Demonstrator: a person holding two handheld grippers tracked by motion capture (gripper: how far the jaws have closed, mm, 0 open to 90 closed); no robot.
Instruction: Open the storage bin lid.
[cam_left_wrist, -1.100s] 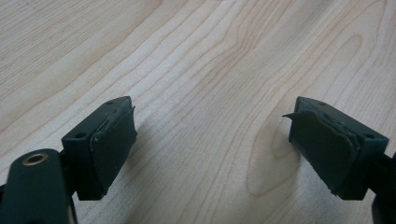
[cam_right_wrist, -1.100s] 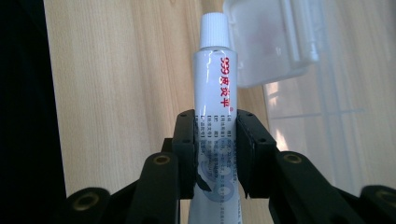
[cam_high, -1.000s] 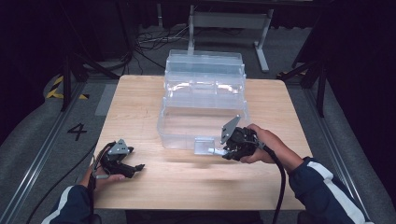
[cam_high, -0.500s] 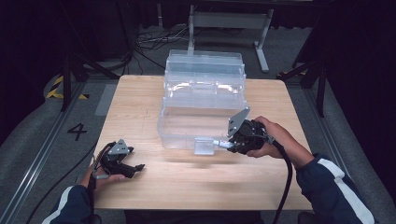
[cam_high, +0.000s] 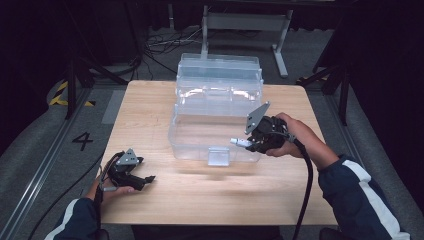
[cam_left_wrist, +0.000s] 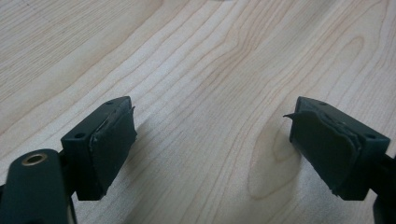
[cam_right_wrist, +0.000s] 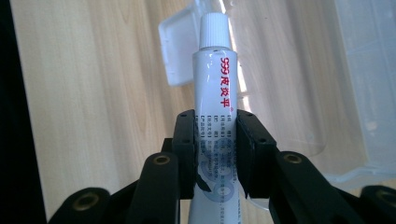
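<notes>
Right gripper (cam_high: 248, 143), clamped on the white ointment tube with red lettering (cam_right_wrist: 214, 88), has lifted off the wooden table's (cam_high: 150, 105) front-right area toward the clear plastic storage box (cam_high: 217, 107). Probably going in next. Left gripper (cam_high: 142, 181) idles, jaws spread, at the front-left corner.

You sit at a light wooden table (cam_high: 150, 105) in the frame's centre, on a grey floor (cam_high: 35, 135). A white "4" (cam_high: 82, 140) marks the floor at left, with yellow-black hazard tape (cam_high: 64, 93) further up. Black cables (cam_high: 160, 42) lie at upper centre beside a grey metal stand (cam_high: 245, 22). Black frame legs (cam_high: 332, 75) stand at right. The surroundings are dark.
</notes>
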